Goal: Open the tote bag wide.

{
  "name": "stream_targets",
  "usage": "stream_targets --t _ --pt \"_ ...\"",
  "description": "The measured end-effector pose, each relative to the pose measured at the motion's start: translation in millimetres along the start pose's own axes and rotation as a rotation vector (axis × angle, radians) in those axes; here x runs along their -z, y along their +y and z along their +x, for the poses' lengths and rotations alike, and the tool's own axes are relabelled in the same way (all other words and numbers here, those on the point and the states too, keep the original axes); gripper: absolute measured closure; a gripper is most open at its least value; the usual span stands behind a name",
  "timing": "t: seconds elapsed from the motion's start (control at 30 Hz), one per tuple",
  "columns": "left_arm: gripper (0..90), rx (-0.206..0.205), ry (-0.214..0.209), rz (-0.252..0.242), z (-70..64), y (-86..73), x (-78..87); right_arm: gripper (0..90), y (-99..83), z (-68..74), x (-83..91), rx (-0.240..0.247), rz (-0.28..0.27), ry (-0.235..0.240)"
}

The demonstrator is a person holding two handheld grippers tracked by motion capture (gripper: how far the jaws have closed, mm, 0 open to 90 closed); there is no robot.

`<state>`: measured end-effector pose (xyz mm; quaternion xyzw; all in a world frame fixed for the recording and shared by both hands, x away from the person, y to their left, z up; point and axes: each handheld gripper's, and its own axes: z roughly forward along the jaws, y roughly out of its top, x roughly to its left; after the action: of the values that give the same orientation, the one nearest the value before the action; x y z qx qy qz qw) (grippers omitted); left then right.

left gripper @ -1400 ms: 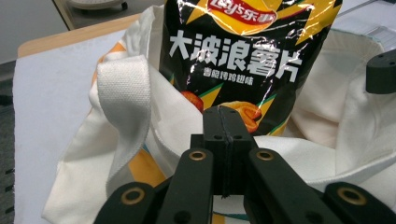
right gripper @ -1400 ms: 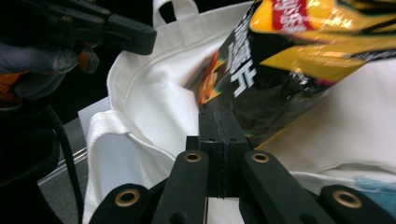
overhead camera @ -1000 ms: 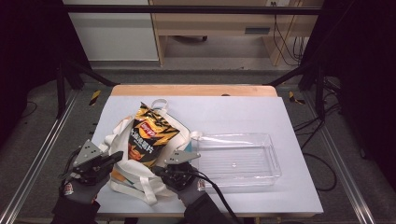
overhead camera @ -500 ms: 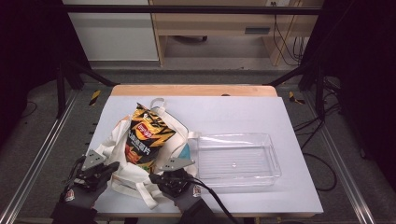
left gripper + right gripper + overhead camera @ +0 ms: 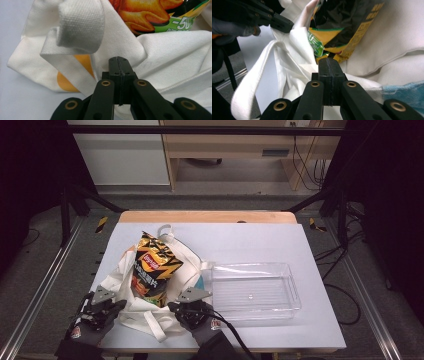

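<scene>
A white canvas tote bag [image 5: 192, 267] lies at the table's left, its mouth facing the near edge. A black, orange and yellow chips bag [image 5: 152, 267] sticks out of that mouth. My left gripper [image 5: 121, 304] is shut on the bag's left rim, and cloth [image 5: 175, 50] bunches around the closed jaws [image 5: 119, 65] below the chips bag [image 5: 150, 12]. My right gripper [image 5: 175, 306] is shut on the right rim. In the right gripper view, its jaws [image 5: 329, 67] pinch white fabric [image 5: 412, 32] just under the chips bag [image 5: 342, 25]. The left gripper [image 5: 283, 23] shows at upper left.
A clear plastic tray [image 5: 252, 266] lies empty just right of the tote. The white table top [image 5: 250, 240] has a wooden strip along its far edge. Loose tote handles trail near the front edge, and dark frame legs stand beyond the table.
Both grippers have drawn slightly toward the near edge, holding the tote's rim. The chips bag has shifted a little with the cloth.
</scene>
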<state>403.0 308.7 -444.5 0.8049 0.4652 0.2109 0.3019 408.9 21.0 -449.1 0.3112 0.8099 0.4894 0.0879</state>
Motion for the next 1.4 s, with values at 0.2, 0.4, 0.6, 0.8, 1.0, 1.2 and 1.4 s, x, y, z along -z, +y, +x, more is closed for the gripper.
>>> stream_targets --t 0.2,0.4,0.6,0.8,1.0,1.2,1.4 --pt "89.8 0.009 0.013 0.005 1.3 -0.9 -1.7 90.0 -8.3 -4.8 -3.5 -0.012 0.019 -0.037" --pt "89.8 0.02 0.025 -0.01 3.4 -1.5 -1.1 90.0 -16.8 -6.7 -7.7 -0.033 0.037 -0.051" --pt "89.8 0.038 0.02 0.011 6.6 -4.0 -1.3 90.0 -25.2 1.3 -7.4 0.01 0.035 -0.09" --pt "89.8 0.031 0.028 0.012 7.3 -4.3 -1.2 90.0 -30.3 -2.4 -4.5 -0.014 0.024 -0.088" --pt "89.9 0.057 0.052 -0.022 15.8 -7.1 6.0 90.0 -36.2 -4.2 -6.3 -0.025 0.024 -0.09" --pt "89.8 0.057 0.051 0.039 14.9 -9.2 -1.3 90.0 -40.0 -3.8 -7.9 -0.025 0.023 -0.089" --pt "89.9 0.073 0.046 0.048 15.8 -10.6 -4.3 90.0 -39.0 -4.3 -6.4 -0.032 0.014 -0.091"
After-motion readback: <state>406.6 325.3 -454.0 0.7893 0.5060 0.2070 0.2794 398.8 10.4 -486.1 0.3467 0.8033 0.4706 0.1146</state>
